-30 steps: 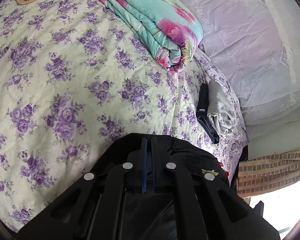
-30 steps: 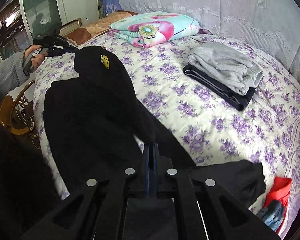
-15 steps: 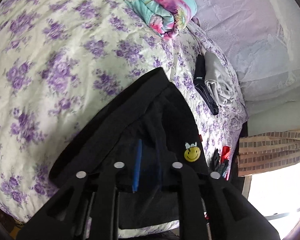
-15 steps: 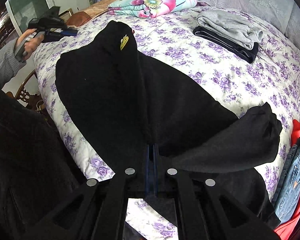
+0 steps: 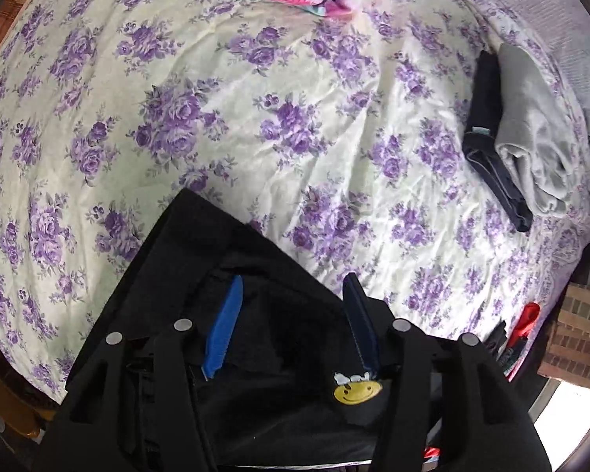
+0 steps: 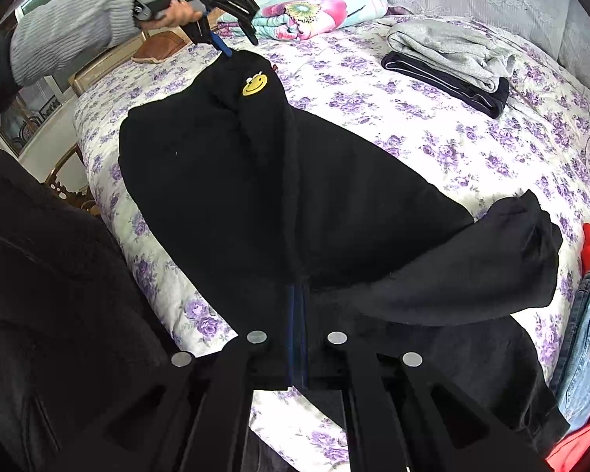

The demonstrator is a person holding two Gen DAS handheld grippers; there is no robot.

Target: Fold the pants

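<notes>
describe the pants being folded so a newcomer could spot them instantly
On the purple-flowered bed, look at the near edge, where the black pants lie spread, away from the grey-and-navy folded stack near the far side. Only they carry a yellow smiley patch, by the end under the opening left gripper.

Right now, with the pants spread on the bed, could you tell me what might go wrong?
1. The left gripper jaws are opening over the waistband, so that end of the pants may drop crooked.
2. One leg lies bunched sideways and could fold in wrinkled.
3. The right gripper, shut on the pants, might drag them off the bed edge.
</notes>
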